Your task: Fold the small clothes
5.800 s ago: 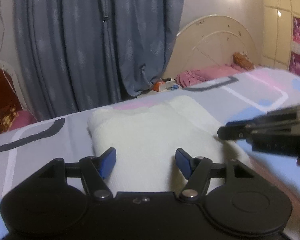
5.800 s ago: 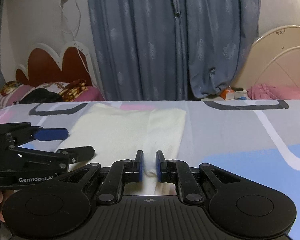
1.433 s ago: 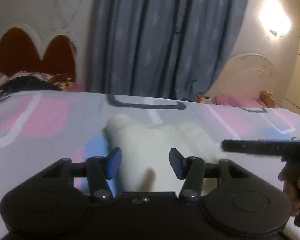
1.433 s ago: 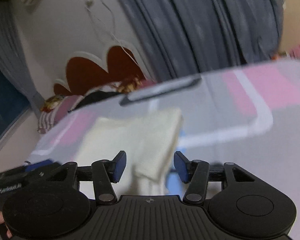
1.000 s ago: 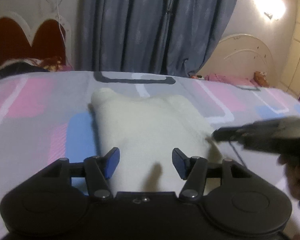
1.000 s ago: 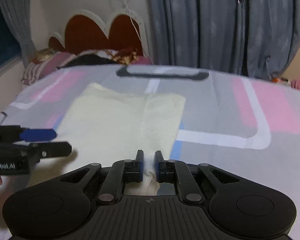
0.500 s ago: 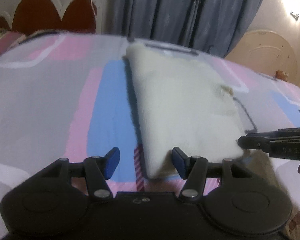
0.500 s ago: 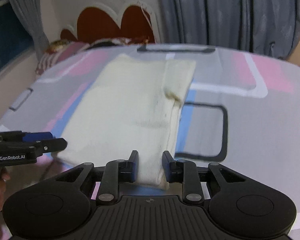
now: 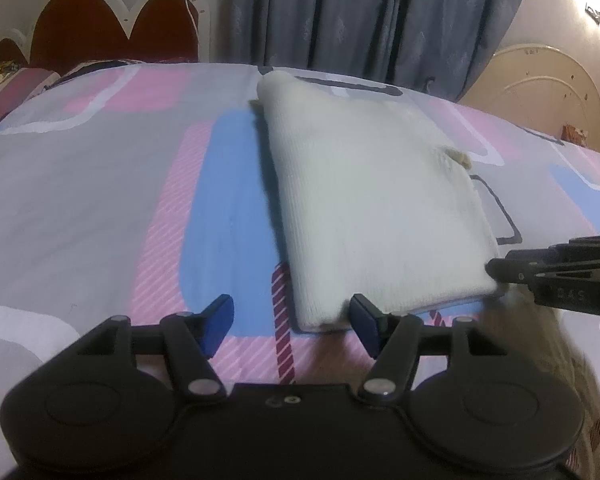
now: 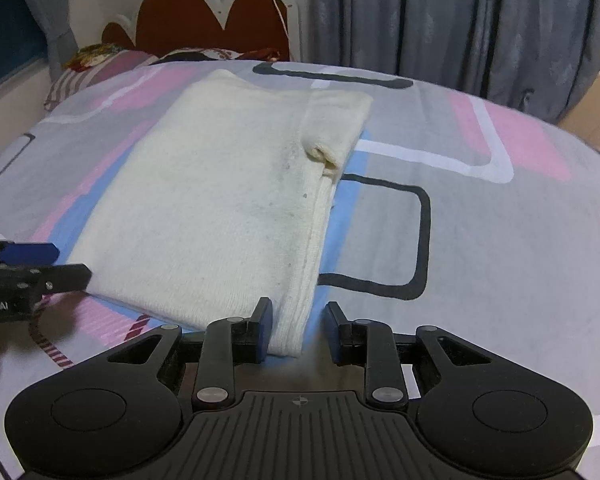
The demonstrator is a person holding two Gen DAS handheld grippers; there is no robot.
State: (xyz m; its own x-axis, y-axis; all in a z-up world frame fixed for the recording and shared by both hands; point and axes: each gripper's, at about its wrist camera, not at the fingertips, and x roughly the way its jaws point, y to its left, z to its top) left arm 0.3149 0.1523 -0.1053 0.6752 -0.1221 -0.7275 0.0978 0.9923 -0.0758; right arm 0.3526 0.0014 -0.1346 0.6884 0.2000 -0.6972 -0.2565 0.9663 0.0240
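2 sets of fingers, 1 in each of my hands, sit at the near edge of a folded cream sweater [image 9: 376, 216] lying flat on the bed [image 9: 100, 200]. My left gripper [image 9: 292, 328] has its blue-padded fingers [image 9: 218, 322] spread wide and has just been opening further; the near left corner of the sweater lies between them, with the right pad close beside the cloth, and I cannot tell whether it touches. Nothing is pinched there. My right gripper [image 10: 298, 334] has its fingers [image 10: 262, 332] set narrower, and they too opened within this last moment. The near right corner of the sweater [image 10: 228, 208] lies in that gap, with the left pad against or just beside the folded edge and the right pad clear of it, so the cloth is loose rather than gripped.

From each camera I see the other gripper poking in from the side, level with the sweater's near edge: the right one [image 9: 560, 276] at the right margin, the left one [image 10: 24, 276] at the left margin.

The sweater's layered edges are stacked along its right side, and a small rolled cuff [image 10: 324, 156] shows partway up that side. The bedsheet is grey with pink, blue and white blocks and dark outlines.

Further back, a red scalloped headboard [image 9: 100, 28] with a white rim stands at the far left, with crumpled bedding [image 10: 100, 60] before it. Grey-blue curtains [image 9: 380, 12] hang behind the bed, and a cream arched headboard [image 9: 540, 84] stands at the far right.
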